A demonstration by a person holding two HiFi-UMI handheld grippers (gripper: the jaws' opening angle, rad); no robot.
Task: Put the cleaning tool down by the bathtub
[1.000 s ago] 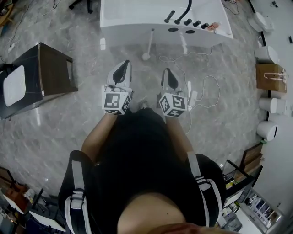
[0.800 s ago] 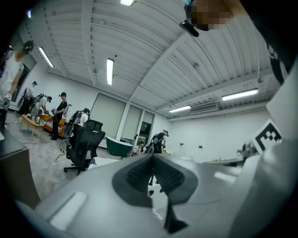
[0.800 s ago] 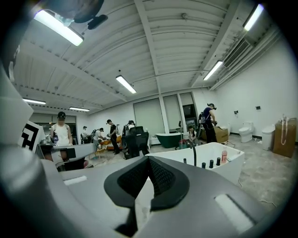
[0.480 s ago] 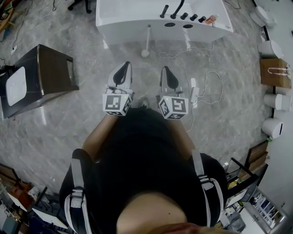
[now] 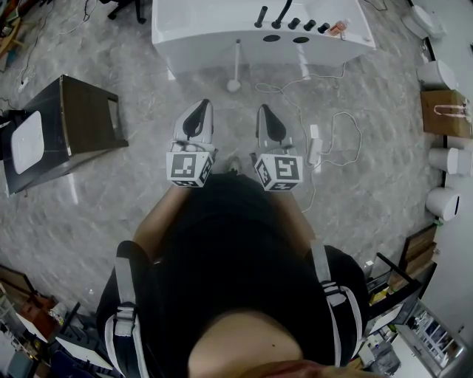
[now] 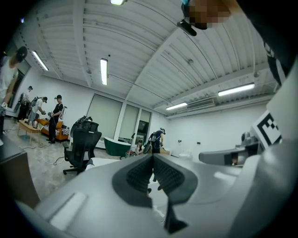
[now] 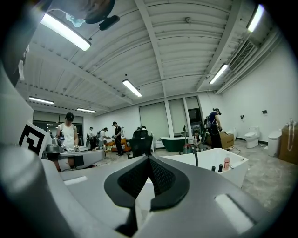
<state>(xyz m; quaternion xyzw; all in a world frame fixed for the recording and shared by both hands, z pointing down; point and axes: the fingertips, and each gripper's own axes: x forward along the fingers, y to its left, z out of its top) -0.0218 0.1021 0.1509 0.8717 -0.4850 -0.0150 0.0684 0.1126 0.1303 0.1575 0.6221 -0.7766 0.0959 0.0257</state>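
Note:
A white long-handled cleaning tool (image 5: 236,66) stands with its round head on the grey floor and its handle against the side of the white bathtub (image 5: 199,33), free of both grippers. My left gripper (image 5: 198,111) and right gripper (image 5: 266,114) hang side by side in front of my body, a step back from the tub. Both are shut, with nothing between the dark pads. In the left gripper view the left gripper (image 6: 152,169) points level across the room. The right gripper (image 7: 149,172) points toward the bathtub (image 7: 219,169) in its own view.
Dark bottles and a faucet (image 5: 284,18) stand on the tub rim. A white power strip (image 5: 314,144) with looping cable lies on the floor to the right. A dark cabinet (image 5: 81,118) stands at left. A paper bag (image 5: 446,114) and white bins (image 5: 443,159) line the right wall.
The tub and the cleaning tool have slid a little up and left in the head view. Both grippers keep their places in front of me, still shut.

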